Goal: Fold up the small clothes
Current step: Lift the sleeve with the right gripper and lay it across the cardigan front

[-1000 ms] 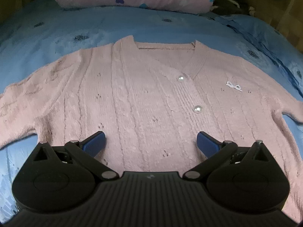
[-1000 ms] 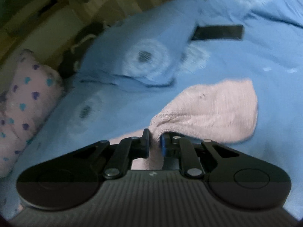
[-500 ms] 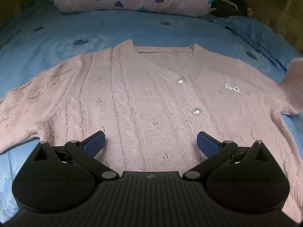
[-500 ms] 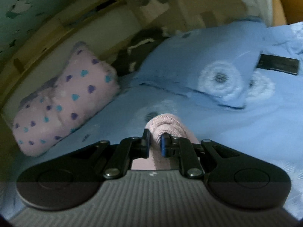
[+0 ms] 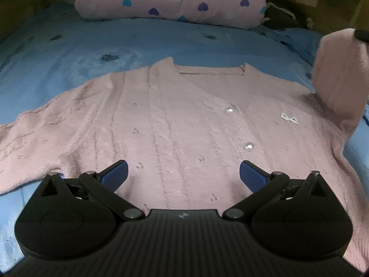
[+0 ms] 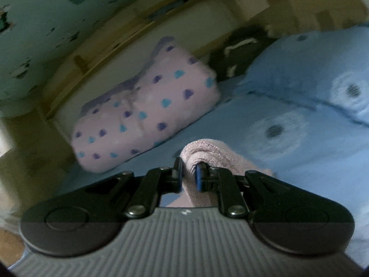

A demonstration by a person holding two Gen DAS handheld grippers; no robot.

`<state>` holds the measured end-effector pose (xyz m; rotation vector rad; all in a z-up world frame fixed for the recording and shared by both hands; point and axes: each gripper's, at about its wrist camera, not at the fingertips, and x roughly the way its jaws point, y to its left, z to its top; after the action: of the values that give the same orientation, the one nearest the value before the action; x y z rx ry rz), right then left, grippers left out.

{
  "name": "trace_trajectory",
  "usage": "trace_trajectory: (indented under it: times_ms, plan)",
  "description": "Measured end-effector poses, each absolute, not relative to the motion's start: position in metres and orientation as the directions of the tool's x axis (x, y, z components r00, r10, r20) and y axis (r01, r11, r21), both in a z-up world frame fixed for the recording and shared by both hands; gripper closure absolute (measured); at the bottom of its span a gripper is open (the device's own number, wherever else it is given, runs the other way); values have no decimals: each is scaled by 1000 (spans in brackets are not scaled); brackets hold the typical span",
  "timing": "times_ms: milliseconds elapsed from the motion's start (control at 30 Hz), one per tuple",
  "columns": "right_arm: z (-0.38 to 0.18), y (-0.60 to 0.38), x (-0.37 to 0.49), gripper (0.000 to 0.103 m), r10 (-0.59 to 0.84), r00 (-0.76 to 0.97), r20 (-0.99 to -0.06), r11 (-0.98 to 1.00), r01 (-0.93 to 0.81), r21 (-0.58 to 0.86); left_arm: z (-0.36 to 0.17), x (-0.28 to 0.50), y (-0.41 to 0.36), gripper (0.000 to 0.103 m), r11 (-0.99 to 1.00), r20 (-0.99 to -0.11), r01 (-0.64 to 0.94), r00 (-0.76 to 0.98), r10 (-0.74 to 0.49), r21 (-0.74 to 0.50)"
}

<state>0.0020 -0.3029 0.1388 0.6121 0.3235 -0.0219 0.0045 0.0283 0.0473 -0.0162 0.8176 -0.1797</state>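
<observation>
A pink knitted cardigan point(image 5: 175, 120) lies flat, front up, on a blue bedspread point(image 5: 115, 43), with pearl buttons and its left sleeve spread out to the left. My left gripper point(image 5: 183, 173) is open and empty, hovering over the cardigan's lower body. My right gripper point(image 6: 189, 173) is shut on the cuff of the right sleeve point(image 6: 207, 152). In the left wrist view that sleeve point(image 5: 336, 73) stands lifted at the far right, above the cardigan's shoulder.
A pink pillow with blue and purple hearts point(image 5: 170, 0) lies at the head of the bed; it also shows in the right wrist view point(image 6: 147, 115). A blue flowered pillow point(image 6: 318, 80) and a dark bundle point(image 6: 239, 46) lie beside it. A wooden headboard runs behind.
My right gripper has lifted the right sleeve off the bed and carried it up and inward; it now shows raised at the right of the left wrist view. The left gripper stayed open, easing back a little.
</observation>
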Motion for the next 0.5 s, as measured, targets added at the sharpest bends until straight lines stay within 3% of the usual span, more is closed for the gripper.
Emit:
trace_trajectory:
  times_ms: [167,500]
  plan:
    - [120,-263,18,88,170,931,-322,810,54,584,50,8,39,0,987,-730,124,664,-161,-106]
    - [53,-205,41,88,335,828,-449,793,9,609,44,20,56,0,996,-751,29,655,-85,-87]
